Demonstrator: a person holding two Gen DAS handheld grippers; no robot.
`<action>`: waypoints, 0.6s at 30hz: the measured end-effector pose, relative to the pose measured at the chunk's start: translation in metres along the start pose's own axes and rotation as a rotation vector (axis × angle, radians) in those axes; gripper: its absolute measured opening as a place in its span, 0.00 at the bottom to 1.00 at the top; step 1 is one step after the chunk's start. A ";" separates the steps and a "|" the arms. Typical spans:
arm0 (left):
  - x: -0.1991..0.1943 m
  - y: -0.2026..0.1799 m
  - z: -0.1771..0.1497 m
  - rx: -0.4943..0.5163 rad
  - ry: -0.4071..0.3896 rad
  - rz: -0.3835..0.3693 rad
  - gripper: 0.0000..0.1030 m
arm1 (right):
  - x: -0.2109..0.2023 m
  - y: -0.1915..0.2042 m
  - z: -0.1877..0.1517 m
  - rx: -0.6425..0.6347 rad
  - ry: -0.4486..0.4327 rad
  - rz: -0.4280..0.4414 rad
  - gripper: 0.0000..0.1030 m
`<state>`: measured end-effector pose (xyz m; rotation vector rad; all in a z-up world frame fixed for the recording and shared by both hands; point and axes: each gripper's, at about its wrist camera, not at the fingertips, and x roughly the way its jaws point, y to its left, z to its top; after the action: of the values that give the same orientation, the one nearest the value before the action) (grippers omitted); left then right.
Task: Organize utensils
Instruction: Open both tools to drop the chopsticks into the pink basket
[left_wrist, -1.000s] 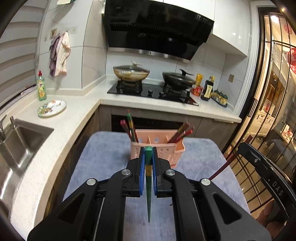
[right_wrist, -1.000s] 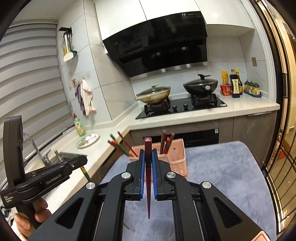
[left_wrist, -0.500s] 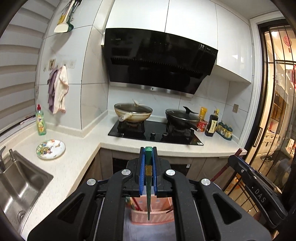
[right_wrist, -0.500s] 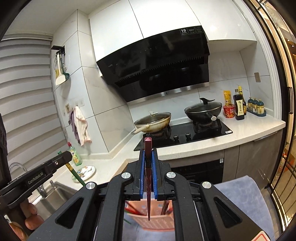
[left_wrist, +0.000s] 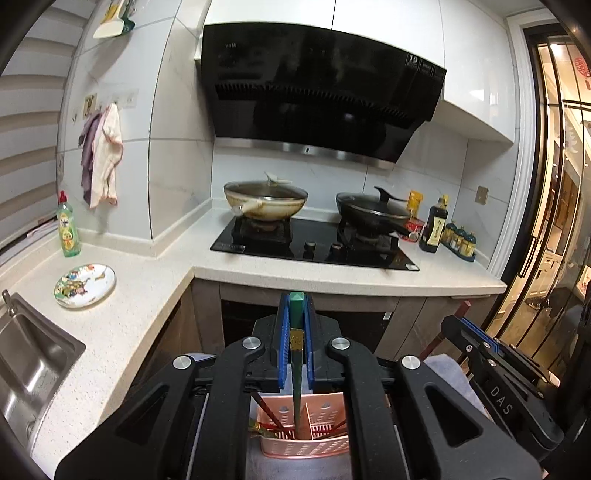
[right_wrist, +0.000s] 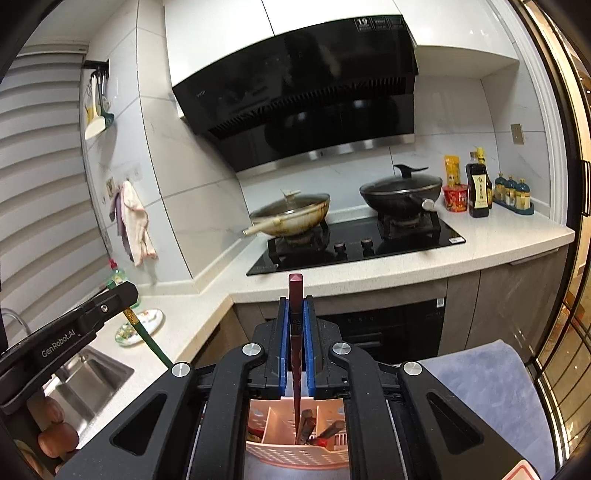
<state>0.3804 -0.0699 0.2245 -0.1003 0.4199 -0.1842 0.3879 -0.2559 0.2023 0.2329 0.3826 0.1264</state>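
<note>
Now poised above the pink utensil caddy: left gripper clamped on a green chopstick, right gripper clamped on a dark red chopstick, tips entering separate compartments. Next, likely: lowering, then releasing. Seen only from the right wrist: fingers on the left handle, grey mat stretching right.

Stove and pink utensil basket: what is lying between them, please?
In the right wrist view, between the stove and the pink utensil basket lie the white countertop edge and the dark cabinet front.
</note>
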 end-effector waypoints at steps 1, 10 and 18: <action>0.003 0.000 -0.003 0.002 0.007 0.001 0.07 | 0.002 -0.001 -0.002 0.000 0.007 0.002 0.07; 0.003 0.001 -0.017 0.008 0.000 0.020 0.37 | -0.006 0.000 -0.011 -0.005 0.012 0.019 0.12; -0.015 0.000 -0.025 0.018 0.002 0.024 0.45 | -0.030 0.005 -0.015 -0.017 0.013 0.029 0.12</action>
<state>0.3563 -0.0687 0.2080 -0.0771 0.4211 -0.1643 0.3541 -0.2532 0.2005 0.2212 0.3909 0.1601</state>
